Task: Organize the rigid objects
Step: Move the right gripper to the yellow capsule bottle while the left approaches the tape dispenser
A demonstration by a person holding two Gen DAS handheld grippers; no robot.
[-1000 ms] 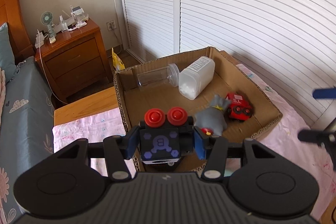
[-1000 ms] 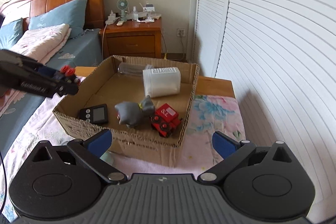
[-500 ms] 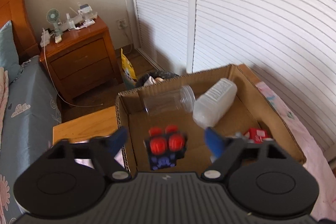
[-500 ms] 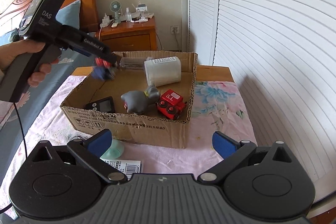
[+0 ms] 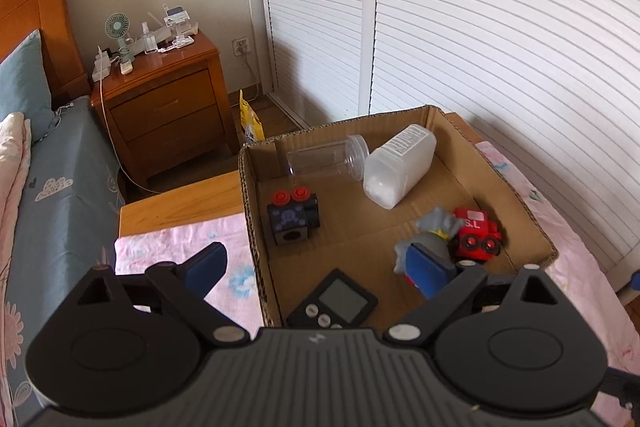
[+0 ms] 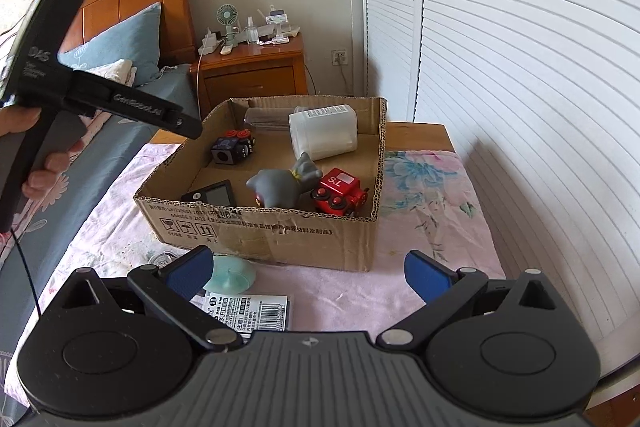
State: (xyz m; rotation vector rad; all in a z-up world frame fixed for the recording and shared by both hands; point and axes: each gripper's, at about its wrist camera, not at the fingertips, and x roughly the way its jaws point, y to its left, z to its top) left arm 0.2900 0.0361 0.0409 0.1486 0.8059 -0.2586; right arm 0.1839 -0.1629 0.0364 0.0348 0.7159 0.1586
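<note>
A cardboard box (image 5: 532, 223) (image 6: 280, 235) stands on a pink cloth. In it lie a black cube with two red buttons (image 5: 294, 219) (image 6: 233, 150), a clear jar (image 5: 326, 159), a white container (image 5: 400, 165) (image 6: 323, 135), a grey toy (image 5: 434, 231) (image 6: 284, 185), a red toy car (image 5: 476, 235) (image 6: 340, 191) and a black timer (image 5: 334, 301) (image 6: 210, 193). My left gripper (image 5: 320, 269) is open and empty above the box's near left corner. My right gripper (image 6: 308, 273) is open and empty in front of the box.
A mint round object (image 6: 232, 273), a barcoded packet (image 6: 250, 309) and a small clear lid (image 6: 162, 259) lie on the cloth (image 6: 428, 227) before the box. A wooden nightstand (image 5: 168, 107) and a bed (image 5: 48, 195) are at the left, louvred doors (image 5: 500, 27) at the right.
My left gripper opened and let go of the black cube, which now lies in the box's far left corner. The left gripper pulled back and up. The right gripper drew back a little.
</note>
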